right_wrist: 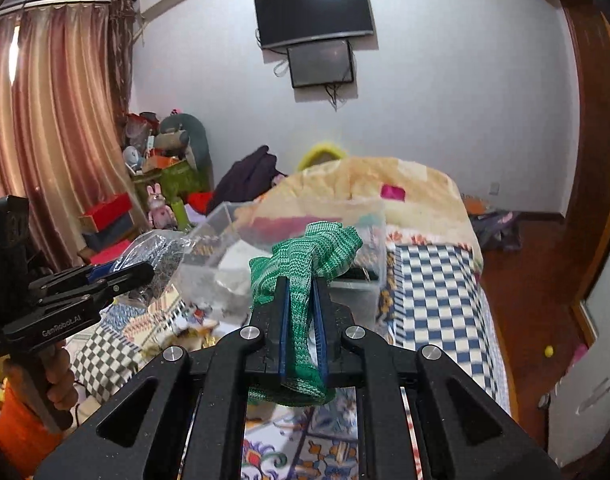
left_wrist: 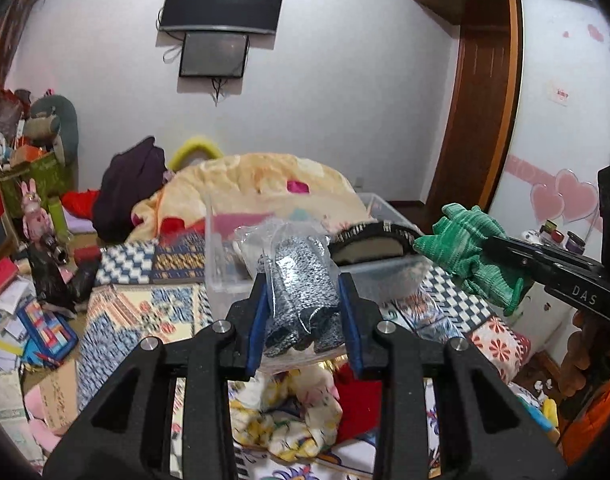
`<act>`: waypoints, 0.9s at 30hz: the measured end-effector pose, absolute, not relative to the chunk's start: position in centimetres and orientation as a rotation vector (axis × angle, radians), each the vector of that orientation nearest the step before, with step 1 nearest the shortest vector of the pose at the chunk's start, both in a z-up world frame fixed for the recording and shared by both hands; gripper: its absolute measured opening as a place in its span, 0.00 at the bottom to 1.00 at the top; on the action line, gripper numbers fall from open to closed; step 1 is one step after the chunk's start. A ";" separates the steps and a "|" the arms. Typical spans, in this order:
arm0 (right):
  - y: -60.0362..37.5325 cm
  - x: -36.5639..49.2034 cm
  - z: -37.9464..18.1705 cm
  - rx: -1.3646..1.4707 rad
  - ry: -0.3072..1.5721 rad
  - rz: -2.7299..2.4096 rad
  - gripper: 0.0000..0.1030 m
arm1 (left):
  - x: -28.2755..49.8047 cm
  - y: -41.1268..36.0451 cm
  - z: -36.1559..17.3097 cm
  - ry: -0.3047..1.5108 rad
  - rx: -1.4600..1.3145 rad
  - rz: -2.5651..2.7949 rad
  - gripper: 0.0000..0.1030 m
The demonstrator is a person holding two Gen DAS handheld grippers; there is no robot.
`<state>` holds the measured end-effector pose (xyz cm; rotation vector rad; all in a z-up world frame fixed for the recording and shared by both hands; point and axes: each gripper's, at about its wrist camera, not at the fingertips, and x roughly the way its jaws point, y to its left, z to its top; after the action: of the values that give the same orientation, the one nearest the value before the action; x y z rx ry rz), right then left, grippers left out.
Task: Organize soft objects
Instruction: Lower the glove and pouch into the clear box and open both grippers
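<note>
Jaws of the left gripper [left_wrist: 305,304] clench bagged grey socks [left_wrist: 301,296]; the right gripper [right_wrist: 303,308] clenches a green knit [right_wrist: 305,264] above the bed [right_wrist: 437,276].

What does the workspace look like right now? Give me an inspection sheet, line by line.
Surface: bed with checked and patterned covers.
Job's things: green knit item and grey knit item in a clear bag, both held up near the clear plastic bin, which already has things in it.
Clutter: beige blanket, purple garment, yellow floral cloth, boxes and toys by the wall.
Grippers: left gripper shut on the bagged item; right gripper shut on the green item.
Cables: wires hang under the wall screens.
Surroundings: curtains, wooden door frame.
</note>
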<state>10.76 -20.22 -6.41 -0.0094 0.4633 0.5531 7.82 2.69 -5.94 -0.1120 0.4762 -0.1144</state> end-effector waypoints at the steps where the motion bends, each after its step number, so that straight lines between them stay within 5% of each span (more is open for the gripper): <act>1: -19.9 11.1 -6.1 -0.012 0.453 0.552 0.09 | 8.0 2.8 -5.8 0.472 -0.110 -0.114 0.32; 11: -16.6 14.0 -4.7 -0.017 0.418 0.594 0.09 | 10.3 3.3 -3.5 0.427 -0.067 -0.081 0.32; 27: -12.1 18.1 -6.5 -0.085 0.503 0.609 0.10 | 17.1 4.3 -6.9 0.581 -0.093 -0.062 0.32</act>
<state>18.08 -12.07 -6.50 -0.0846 0.5029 0.6094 17.05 4.29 -6.89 -0.0930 0.5808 -0.0625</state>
